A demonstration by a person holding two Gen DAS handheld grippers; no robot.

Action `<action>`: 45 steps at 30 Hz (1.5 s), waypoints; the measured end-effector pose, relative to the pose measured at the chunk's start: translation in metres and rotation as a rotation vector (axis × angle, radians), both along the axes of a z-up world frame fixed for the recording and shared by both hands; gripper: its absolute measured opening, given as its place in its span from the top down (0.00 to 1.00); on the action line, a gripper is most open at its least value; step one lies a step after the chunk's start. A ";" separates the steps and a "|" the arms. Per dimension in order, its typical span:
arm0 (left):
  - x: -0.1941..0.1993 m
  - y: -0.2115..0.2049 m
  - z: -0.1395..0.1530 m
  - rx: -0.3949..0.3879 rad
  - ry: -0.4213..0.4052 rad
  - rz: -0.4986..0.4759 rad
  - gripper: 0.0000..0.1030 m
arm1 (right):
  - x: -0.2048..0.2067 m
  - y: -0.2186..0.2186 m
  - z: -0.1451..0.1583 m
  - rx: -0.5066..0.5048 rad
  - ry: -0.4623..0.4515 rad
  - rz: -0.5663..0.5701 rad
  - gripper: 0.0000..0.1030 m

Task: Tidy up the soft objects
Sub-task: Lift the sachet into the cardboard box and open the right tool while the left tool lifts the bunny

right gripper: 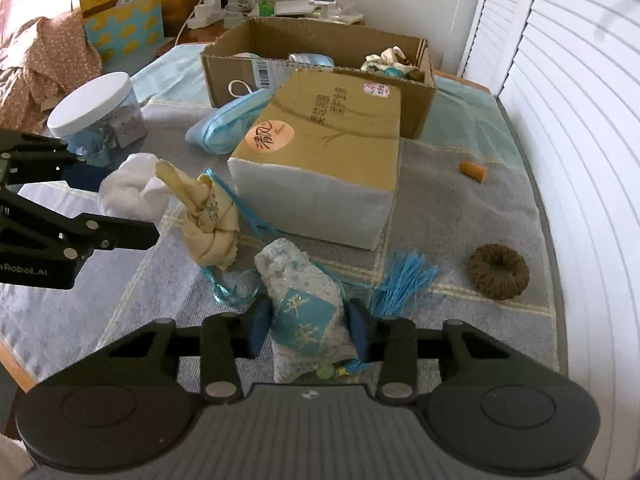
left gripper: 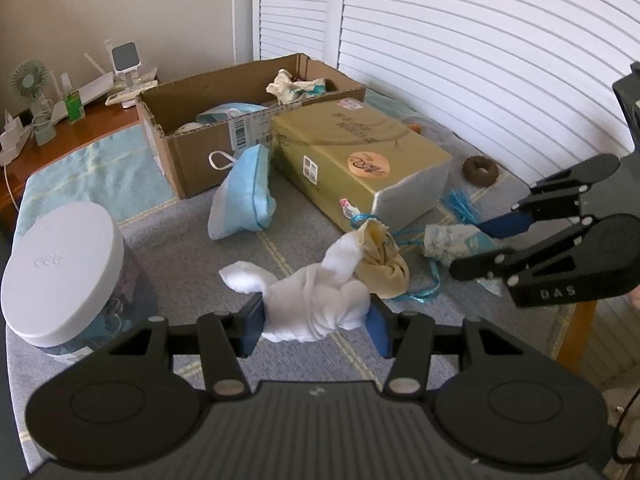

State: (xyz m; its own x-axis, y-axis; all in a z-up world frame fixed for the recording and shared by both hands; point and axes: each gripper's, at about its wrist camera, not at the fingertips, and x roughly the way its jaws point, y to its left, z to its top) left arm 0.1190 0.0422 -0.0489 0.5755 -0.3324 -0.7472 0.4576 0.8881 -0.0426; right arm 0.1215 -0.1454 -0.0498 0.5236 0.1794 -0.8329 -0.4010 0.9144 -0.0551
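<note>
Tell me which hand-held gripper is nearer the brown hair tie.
Right. The right hand-held gripper sits just left of the brown hair tie; the left hand-held gripper is farther off, past the white cloth.

White cloth (left gripper: 316, 308); blue-patterned pouch (right gripper: 308, 320); brown scrunchie (right gripper: 498, 271)

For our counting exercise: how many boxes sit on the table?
2: the open cardboard box at the back, and the closed gold box directly in front of it. Others may be hidden.

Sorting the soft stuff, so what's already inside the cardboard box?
Inside the cardboard box: a blue face mask and a cream patterned cloth bundle. Its walls hide the bottom.
</note>
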 end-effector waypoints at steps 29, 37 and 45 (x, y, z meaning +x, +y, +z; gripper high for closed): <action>-0.027 0.012 0.040 -0.020 -0.053 -0.085 0.49 | 0.026 -0.017 0.120 0.043 -0.265 0.047 0.66; -0.018 0.018 0.034 -0.041 -0.046 -0.070 0.49 | 0.089 0.020 0.142 0.022 -0.295 0.181 0.66; -0.001 0.028 0.030 -0.062 -0.029 -0.024 0.49 | 0.160 0.062 0.148 0.019 -0.295 0.310 0.66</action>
State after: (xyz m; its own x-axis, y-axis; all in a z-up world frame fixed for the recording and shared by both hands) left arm 0.1179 0.0699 -0.0193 0.5878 -0.3914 -0.7080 0.4802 0.8731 -0.0840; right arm 0.2814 -0.0830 0.0986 0.6577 0.3797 -0.6506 -0.6265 0.7553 -0.1926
